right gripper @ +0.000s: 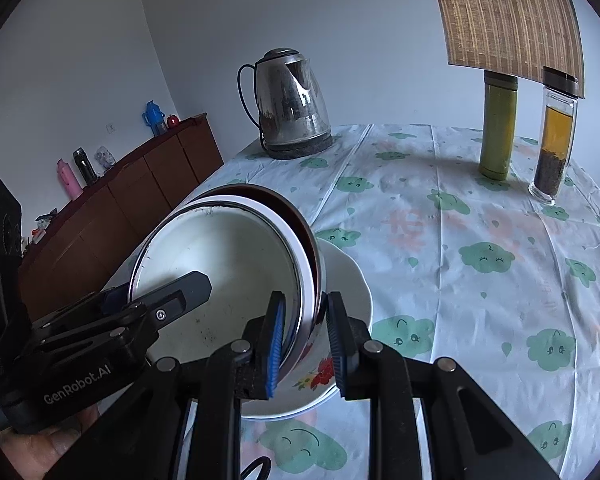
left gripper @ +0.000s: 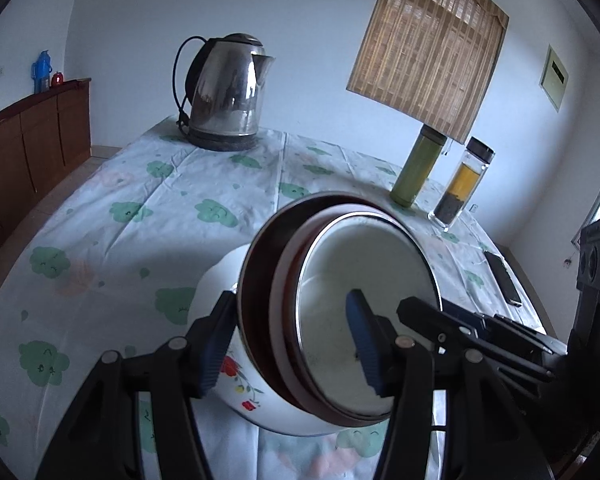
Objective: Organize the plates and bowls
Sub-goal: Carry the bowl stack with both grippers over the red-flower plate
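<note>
I'm seeing open tablecloth [right gripper: 440, 264] lying ahead, with the kettle [right gripper: 290, 104], green flask [right gripper: 498, 128] and tea bottle [right gripper: 554, 140] standing at the far edge.

The stack of bowls [left gripper: 340, 320] looks like glossy enamel, smooth white inside with a bright metal rim; the outer one shows a dark red gloss lining and painted flowers on its white shell. The plate [right gripper: 352, 280] under it is smooth, shiny white. Ribbed blue pads [right gripper: 276, 344] that look like rubber face the matt black plastic of the right gripper [right gripper: 306, 344]; the left gripper [left gripper: 292, 344] is built the same. The counter [left gripper: 120, 220] wears a thin, creased cloth, matt, printed with green clouds. At eleven o'clock in the left view stands a kettle [left gripper: 228, 92] of polished, mirror-like steel. At two o'clock hangs a rough woven blind [left gripper: 428, 44], beside a matt green flask [left gripper: 416, 172] and a clear glossy bottle [left gripper: 460, 184]. The sideboard [left gripper: 32, 140] is dark wood with a satin finish.
</note>
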Tool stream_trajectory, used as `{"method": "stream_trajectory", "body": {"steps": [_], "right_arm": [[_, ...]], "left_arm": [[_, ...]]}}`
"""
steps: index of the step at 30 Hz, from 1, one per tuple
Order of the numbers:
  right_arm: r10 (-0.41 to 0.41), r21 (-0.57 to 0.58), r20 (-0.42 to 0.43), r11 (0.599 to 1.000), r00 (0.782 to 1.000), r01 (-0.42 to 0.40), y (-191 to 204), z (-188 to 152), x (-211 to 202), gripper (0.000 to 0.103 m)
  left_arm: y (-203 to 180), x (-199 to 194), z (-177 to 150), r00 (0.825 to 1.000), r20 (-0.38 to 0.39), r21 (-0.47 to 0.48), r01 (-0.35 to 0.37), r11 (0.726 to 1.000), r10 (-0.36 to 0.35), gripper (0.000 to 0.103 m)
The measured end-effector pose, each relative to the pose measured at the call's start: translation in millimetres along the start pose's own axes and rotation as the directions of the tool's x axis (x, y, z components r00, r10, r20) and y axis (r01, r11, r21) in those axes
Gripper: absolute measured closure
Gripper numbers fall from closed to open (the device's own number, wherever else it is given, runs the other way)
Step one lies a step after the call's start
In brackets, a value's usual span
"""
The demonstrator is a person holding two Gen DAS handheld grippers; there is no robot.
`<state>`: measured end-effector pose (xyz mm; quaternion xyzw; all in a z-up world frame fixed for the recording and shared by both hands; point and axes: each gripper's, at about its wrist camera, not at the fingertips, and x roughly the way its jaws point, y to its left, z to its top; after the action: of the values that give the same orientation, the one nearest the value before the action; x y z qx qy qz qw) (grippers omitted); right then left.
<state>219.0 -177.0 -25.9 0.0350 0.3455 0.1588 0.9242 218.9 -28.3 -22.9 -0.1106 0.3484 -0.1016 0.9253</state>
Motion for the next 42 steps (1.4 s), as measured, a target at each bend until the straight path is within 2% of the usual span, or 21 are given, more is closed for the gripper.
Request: {"method": "stream_trajectory", "body": {"steps": [35,42], "right_arm": [[0.000,-0.017,-0.037,1.000,0.999,0.000,5.2,-3.5,6.0,0.080],[-0.004,-0.013,-0.056,1.000,0.998,0.003,1.2,-3.6,9.4,0.080]], "left_arm": [[8.6,10.2,-3.1,1.000,-0.028,0.000,-0.014,1.000,0.014,0.049],[6.7,16.5,-5.7,0.998,-0.060,0.002,-0.008,1.000,0.008,0.049]]}}
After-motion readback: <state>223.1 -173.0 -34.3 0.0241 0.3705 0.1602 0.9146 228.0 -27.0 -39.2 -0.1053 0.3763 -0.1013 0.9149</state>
